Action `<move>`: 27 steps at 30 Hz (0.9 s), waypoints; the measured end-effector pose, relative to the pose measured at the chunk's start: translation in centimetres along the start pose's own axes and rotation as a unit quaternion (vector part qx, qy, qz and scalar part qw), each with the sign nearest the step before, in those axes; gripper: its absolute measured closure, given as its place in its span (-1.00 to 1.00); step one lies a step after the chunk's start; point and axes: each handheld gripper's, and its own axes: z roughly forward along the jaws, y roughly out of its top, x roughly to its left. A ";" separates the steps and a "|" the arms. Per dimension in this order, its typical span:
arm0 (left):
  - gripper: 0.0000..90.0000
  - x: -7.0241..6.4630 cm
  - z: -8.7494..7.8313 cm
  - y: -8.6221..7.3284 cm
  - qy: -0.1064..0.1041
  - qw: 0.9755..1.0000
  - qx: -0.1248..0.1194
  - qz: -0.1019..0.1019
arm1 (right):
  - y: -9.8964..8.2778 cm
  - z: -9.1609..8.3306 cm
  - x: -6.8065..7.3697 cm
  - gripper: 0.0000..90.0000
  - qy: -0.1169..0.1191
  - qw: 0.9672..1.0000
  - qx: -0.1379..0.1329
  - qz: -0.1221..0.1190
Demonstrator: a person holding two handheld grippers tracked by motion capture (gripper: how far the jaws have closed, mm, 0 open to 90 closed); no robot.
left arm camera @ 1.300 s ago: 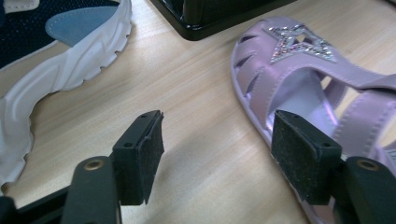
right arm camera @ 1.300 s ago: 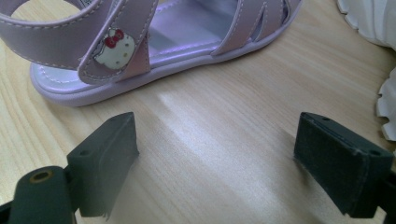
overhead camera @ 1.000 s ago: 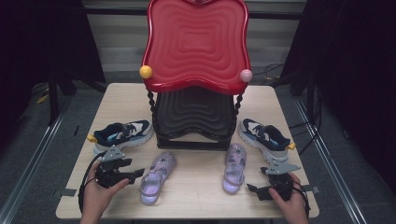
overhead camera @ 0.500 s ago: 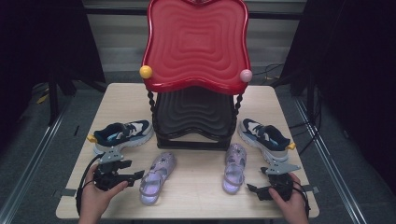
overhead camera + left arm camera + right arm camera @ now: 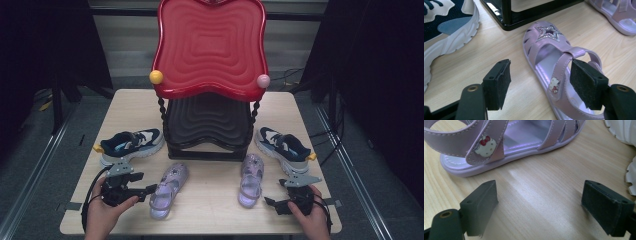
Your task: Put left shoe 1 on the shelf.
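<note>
Left gripper (image 5: 150, 189) near front left corner of surface (image 5: 210, 210), jaws apart, pads clear of left lilac sandal (image 5: 169, 189), which lies flat just beside. Right gripper (image 5: 270, 202) near front right corner, jaws apart on bare wood, right lilac sandal (image 5: 250, 179) just ahead, untouched.

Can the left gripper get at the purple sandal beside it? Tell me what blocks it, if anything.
Probably yes. The left gripper has open jaws aimed at the sandal on the table, with only bare wood between; the sneaker lies off to the side.
</note>
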 end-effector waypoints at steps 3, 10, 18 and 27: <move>-0.27 -0.2 0.0 0.0 -0.004 1.000 0.000 -0.001 | 0.0 0.0 0.0 -0.71 0.000 1.000 0.000 0.001; -0.27 -0.9 0.2 0.2 -0.011 1.000 0.002 0.001 | 0.0 0.0 0.0 -0.71 0.000 1.000 0.000 0.000; -0.27 -1.2 0.5 0.1 -0.018 1.000 0.005 0.001 | 0.0 0.0 0.0 -0.72 0.000 1.000 0.000 0.000; -0.18 -1.1 1.5 -0.7 -0.017 1.000 0.009 0.003 | 0.0 0.0 0.0 -0.71 0.000 1.000 0.000 0.001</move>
